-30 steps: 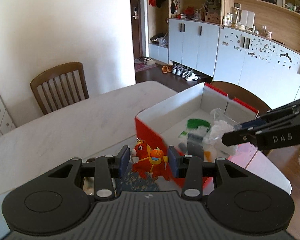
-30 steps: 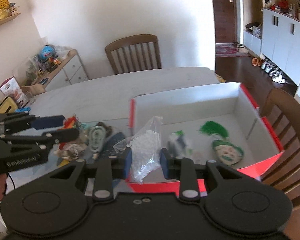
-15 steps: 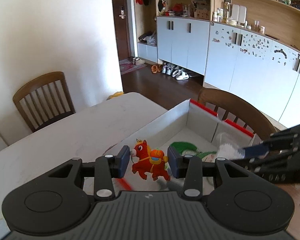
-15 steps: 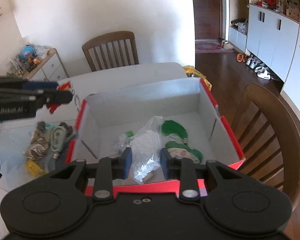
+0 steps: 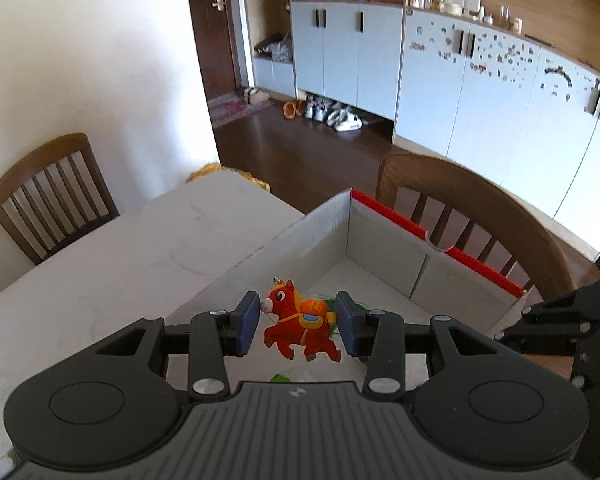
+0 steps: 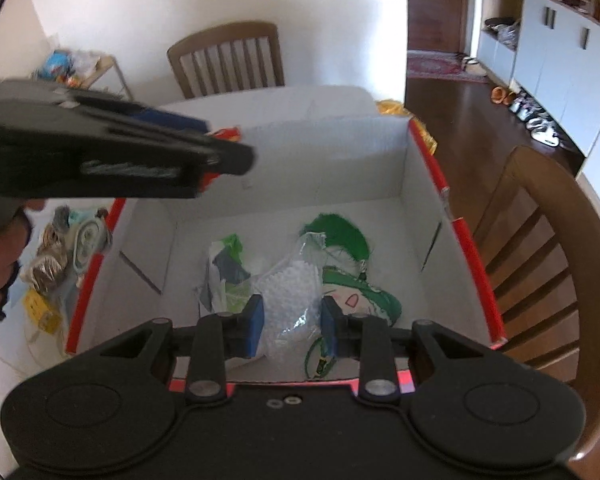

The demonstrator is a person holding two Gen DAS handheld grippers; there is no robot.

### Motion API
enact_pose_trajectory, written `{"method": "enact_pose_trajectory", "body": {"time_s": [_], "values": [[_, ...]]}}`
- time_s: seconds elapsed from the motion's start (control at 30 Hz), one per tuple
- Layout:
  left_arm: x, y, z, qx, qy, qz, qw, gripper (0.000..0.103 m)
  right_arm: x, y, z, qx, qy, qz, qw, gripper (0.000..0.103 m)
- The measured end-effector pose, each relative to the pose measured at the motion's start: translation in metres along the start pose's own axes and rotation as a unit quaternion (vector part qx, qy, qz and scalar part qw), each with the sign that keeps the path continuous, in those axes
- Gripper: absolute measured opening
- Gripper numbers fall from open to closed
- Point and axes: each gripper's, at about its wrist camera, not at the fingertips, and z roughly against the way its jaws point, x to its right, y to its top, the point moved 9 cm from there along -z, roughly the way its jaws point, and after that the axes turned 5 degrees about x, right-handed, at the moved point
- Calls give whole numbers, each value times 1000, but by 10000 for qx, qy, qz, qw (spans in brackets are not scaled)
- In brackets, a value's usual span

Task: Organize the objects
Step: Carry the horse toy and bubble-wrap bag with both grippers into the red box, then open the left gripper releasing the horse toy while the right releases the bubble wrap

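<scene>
Box [image 6: 380, 168]: a big box, white inside with red edges, sits on the white table [image 5: 100, 264] next to a brown chair [image 5: 480, 200].
Horse toy [image 5: 300, 324]: a small red horse with an orange pack, held up in the air over the open box.
Left gripper [image 5: 298, 322]: its two blue pads squeeze the horse toy from both sides.
Bag of white beads [image 6: 290, 300]: a clear bag full of little white bits, hanging low inside the box, over the things in there.
Right gripper [image 6: 292, 322]: its two blue pads are clamped on the bag of white beads.
Only the right view shows: the bottom of the box with a green plush toy [image 6: 356, 296], a green tassel [image 6: 340, 236] and a green and white packet [image 6: 226, 268].
Only the right view shows: a pile of small things [image 6: 60, 248] on the table just outside the left wall of the box, and a hand [image 6: 0, 256] holding the left gripper [image 6: 220, 152].
Only the left view shows: the whole horse toy, white cupboards [image 5: 460, 80] and shoes [image 5: 328, 114] on the dark floor.
</scene>
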Motion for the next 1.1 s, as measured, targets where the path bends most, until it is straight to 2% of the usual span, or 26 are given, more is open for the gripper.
{"method": "enact_pose_trajectory", "body": {"time_s": [0.47,0.8,1.1], "values": [[10,-31,-74,-844,-78,-106,9963,41,-2,-12,-40,-568,160,443,9973,29],[15,-43,-96,-1228,-116,-140,9923,42,-3,-15,-44,-672,288,358,9967,29],[12,-57,-102,-1535,-200,-27,9879,42,-2,-17,-36,-629,413,247,9969,34]]}}
